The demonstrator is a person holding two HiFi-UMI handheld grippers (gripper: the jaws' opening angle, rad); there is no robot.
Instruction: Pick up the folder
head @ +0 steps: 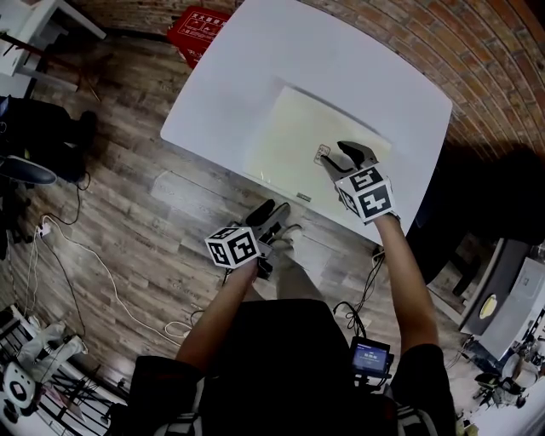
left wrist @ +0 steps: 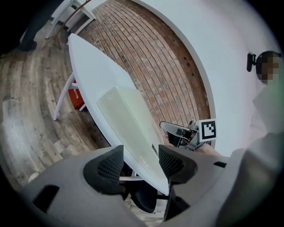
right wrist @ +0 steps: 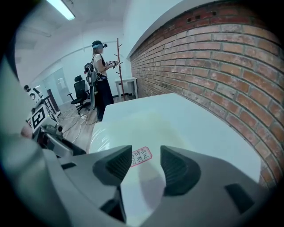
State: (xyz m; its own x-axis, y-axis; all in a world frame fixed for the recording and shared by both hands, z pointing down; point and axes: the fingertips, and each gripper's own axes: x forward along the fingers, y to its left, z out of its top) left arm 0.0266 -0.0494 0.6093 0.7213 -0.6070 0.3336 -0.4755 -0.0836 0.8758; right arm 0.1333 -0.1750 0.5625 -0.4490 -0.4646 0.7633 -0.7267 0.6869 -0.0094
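At lower centre we hold the left gripper (head: pixel 271 213), jaws apart and empty, just off the near edge of the white table (head: pixel 341 51), right gripper (head: pixel 345 155) likewise parted over the pale folder (head: pixel 294 136) lying flat mid-frame, brick wall (head: pixel 481 51) beyond.

brick wall (right wrist: pixel 213 57) runs along the far side of the white table (head: pixel 341 51); wood plank floor (head: pixel 119 221) with a white cable (head: pixel 94 264) lying on it; red crate (head: pixel 197 32) beside the table; strip light (right wrist: pixel 62 8) overhead

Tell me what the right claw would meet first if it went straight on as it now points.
Most likely the folder, near its red label; the open right claw points down at it. Depth is unclear.
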